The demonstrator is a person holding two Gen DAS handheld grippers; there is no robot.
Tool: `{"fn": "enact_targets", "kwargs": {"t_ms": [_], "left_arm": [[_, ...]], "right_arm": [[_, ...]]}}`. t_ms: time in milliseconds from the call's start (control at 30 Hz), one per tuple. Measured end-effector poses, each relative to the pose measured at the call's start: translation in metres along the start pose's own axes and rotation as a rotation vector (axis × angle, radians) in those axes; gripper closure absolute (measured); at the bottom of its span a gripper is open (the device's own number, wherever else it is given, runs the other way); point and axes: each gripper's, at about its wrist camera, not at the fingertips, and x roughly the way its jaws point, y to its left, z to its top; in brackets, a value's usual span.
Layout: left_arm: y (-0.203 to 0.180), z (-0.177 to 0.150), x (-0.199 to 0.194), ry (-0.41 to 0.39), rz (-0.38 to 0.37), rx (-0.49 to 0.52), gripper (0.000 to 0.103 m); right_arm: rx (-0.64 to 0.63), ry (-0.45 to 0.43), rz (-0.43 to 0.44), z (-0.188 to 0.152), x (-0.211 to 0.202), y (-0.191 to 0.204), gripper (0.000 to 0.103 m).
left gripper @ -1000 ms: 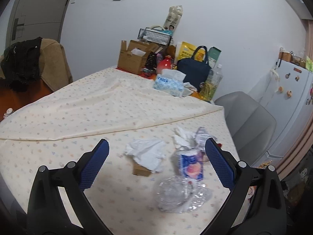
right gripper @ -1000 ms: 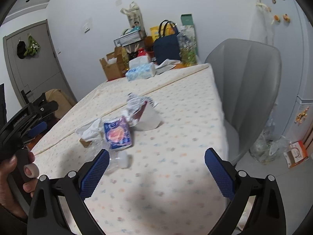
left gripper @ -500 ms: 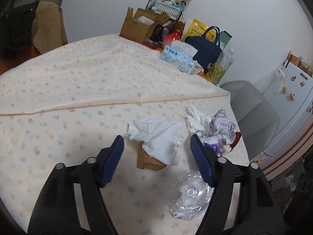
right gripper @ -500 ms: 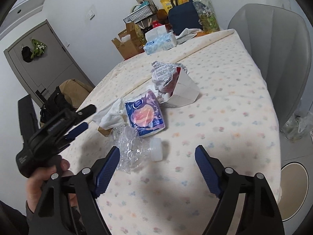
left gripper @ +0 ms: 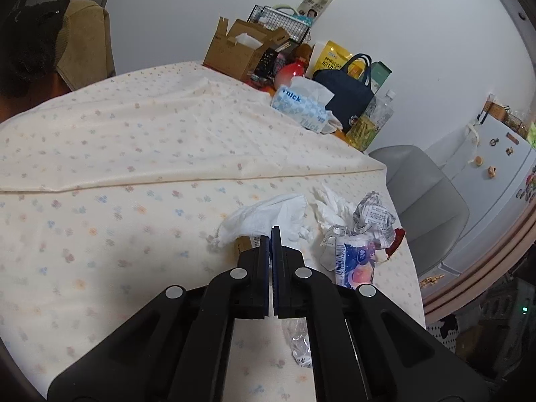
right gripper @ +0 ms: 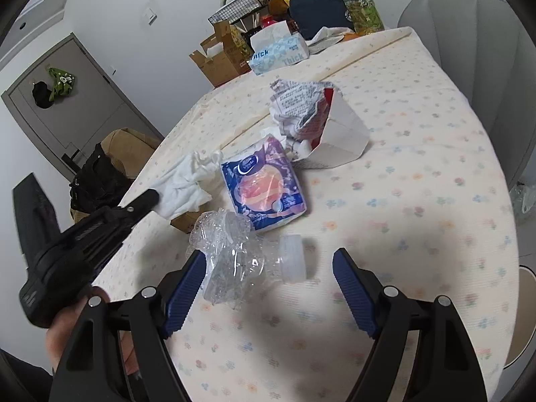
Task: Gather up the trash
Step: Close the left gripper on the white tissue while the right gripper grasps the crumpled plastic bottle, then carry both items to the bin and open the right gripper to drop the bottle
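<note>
Trash lies on the flowered tablecloth point(left gripper: 100, 201). My left gripper point(left gripper: 270, 232) is shut, its tips pinched together on the near edge of a crumpled white tissue point(left gripper: 268, 212) that drapes over a small brown box point(left gripper: 244, 244). The right wrist view shows that gripper point(right gripper: 152, 197) touching the tissue point(right gripper: 184, 184). My right gripper point(right gripper: 268, 288) is open around a crushed clear bottle point(right gripper: 234, 261) with a white cap point(right gripper: 293, 261); the right pad stands clear of the cap. Beyond lie a purple wipes packet point(right gripper: 264, 194), crumpled printed paper point(right gripper: 294, 104) and a white carton point(right gripper: 341, 134).
At the table's far end stand a tissue box point(left gripper: 301, 109), a navy bag point(left gripper: 345, 90) and a cardboard box point(left gripper: 234, 50). A grey chair point(right gripper: 469, 33) sits by the right edge. A brown chair with black clothing point(left gripper: 80, 40) is at the far left.
The left jaws went from wide open to shut while sinking onto the tissue. The right gripper came down and forward over the crushed bottle, and its jaws narrowed a little.
</note>
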Motion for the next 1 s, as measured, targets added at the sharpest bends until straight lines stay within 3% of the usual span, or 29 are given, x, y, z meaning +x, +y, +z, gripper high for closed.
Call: {"fn": "enact_targets", "kwargs": {"t_ms": [133,200,400,1000], "left_arm": [[0.006,0.003,-0.017,-0.023,-0.011,-0.005,0.101],[0.009,0.005,-0.025,-0.033,-0.021,-0.007,0.101],[0.006,0.009,-0.042,-0.063,-0.037,0.002,0.101],[-0.072,0.005,-0.070,-0.093,-0.177,0.118,0.101]], "right_arm": [[-0.005,0.000,-0.014,-0.001,0.008,0.004,0.026],[0.015,0.009,0.023,-0.001,0.010,0.003,0.041],[0.018,-0.009,0.037,-0.001,-0.001,0.004,0.049],[0.019,-0.177,0.019,0.002,-0.083,-0.017,0.052]]}}
